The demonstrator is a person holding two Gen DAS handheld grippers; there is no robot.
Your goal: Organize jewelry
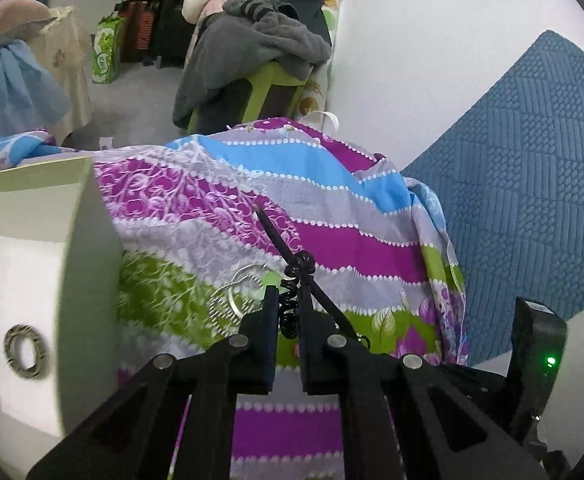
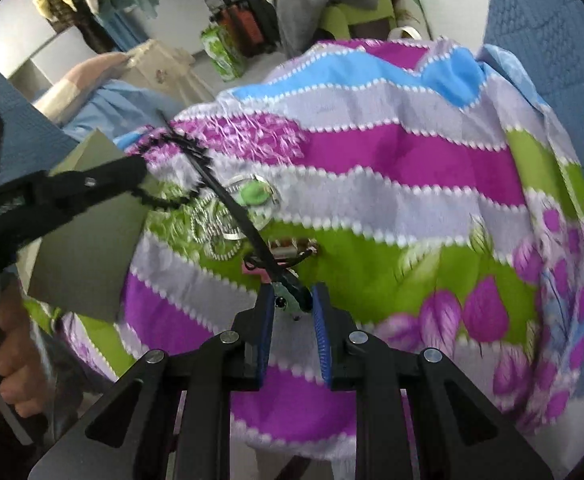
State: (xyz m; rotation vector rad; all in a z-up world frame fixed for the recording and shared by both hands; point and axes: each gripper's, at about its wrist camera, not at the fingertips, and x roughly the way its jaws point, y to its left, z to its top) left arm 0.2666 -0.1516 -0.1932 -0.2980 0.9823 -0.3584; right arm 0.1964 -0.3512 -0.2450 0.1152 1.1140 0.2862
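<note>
Left wrist view: left tongs [image 1: 288, 304] are clenching a black coiled cord [image 1: 292, 280] at lower centre. A ring [image 1: 26, 346] is already lying in the white box [image 1: 32, 208] at left; silver hoops [image 1: 232, 300] are waiting on the cloth [image 1: 352, 240].

Right wrist view: right tongs [image 2: 292, 304] are gripping the cord's other end [image 2: 292, 280]; most pieces appear unsorted.

Cloth [image 1: 332, 236] — purple, blue, green, grey stripes; black cord [image 1: 292, 280].

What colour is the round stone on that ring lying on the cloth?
Light green, set in a silvery ring. It shows best in the right wrist view.
</note>
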